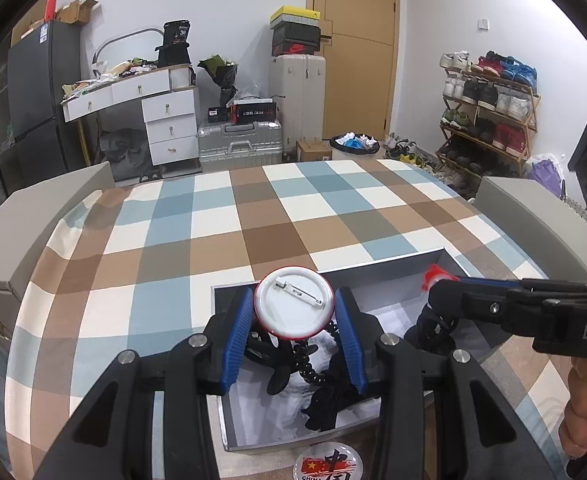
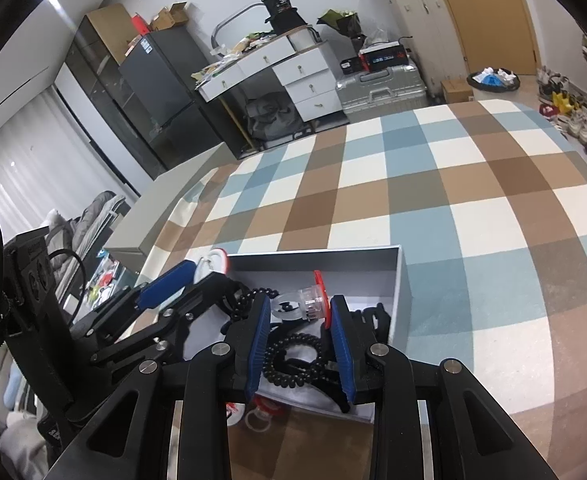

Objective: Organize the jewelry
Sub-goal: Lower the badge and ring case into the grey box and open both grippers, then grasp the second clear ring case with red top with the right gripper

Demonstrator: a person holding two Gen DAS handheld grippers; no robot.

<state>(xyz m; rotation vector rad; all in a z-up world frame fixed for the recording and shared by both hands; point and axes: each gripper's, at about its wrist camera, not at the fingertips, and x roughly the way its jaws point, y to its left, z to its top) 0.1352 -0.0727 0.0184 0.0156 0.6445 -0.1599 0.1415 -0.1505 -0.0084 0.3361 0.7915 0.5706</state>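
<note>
White-backed pin badge [image 1: 289, 302]: clamped in left gripper [image 1: 291, 312], above grey box [image 1: 389, 266]. Clear red-rimmed trinket [image 2: 311, 300]: pinched in right gripper [image 2: 299, 312], likewise over box, bead strings [image 2: 293, 360] beneath. Step judged: depositing. Next: lowering, then releasing inside.

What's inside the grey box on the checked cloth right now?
Inside the grey box: a black bead string, black hair clips and white lining. Both grippers hide the rest.
</note>
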